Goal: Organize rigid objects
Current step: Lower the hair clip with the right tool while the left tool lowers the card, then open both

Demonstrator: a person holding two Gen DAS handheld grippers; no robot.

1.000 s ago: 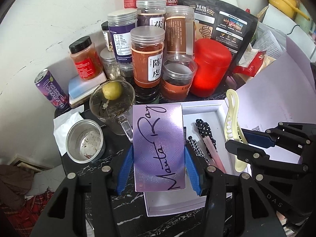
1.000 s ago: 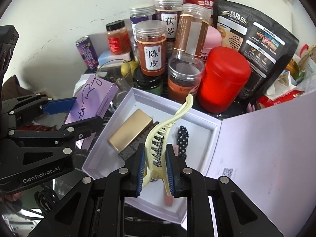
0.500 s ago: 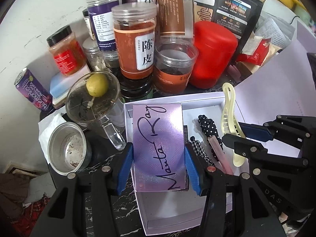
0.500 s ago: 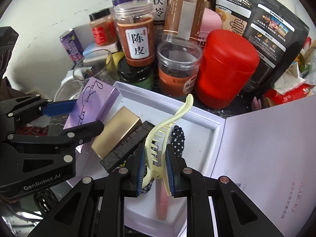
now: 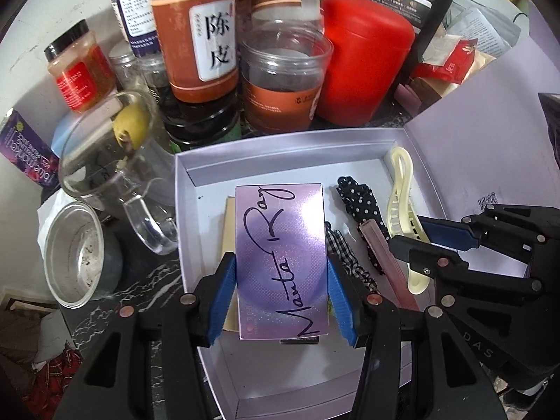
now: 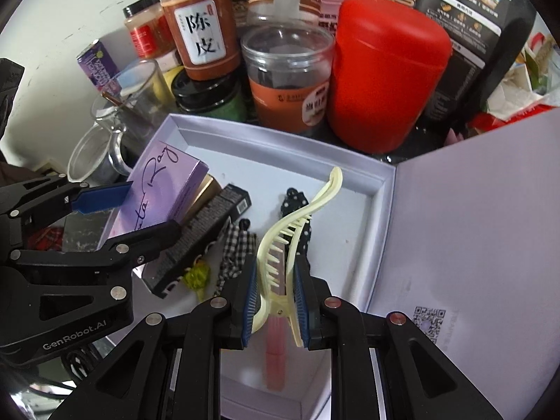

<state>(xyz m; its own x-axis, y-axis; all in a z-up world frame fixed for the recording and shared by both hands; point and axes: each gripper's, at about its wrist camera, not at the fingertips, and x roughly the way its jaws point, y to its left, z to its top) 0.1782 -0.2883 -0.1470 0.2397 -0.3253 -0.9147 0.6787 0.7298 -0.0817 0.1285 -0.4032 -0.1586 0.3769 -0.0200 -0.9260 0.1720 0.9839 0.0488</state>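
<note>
Two items are not yet set down: the left gripper (image 5: pixel 281 273) clamps the purple box (image 5: pixel 280 259) over the white tray's (image 5: pixel 280 143) left side, above a gold box (image 6: pixel 206 189). The right gripper (image 6: pixel 274 301) pinches the cream hair claw (image 6: pixel 290 231) near the tray's right wall. Hair ties and a black box (image 6: pixel 206 231) already lie inside.

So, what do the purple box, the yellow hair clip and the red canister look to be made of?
Purple box: probably coated cardboard, with a shimmery sheen and sharp folded edges.
Yellow hair clip: likely plastic, pale, smooth and glossy, with moulded teeth.
Red canister: seems to be plastic, matte to satin, with soft highlights and rounded edges; painted metal is possible.
</note>
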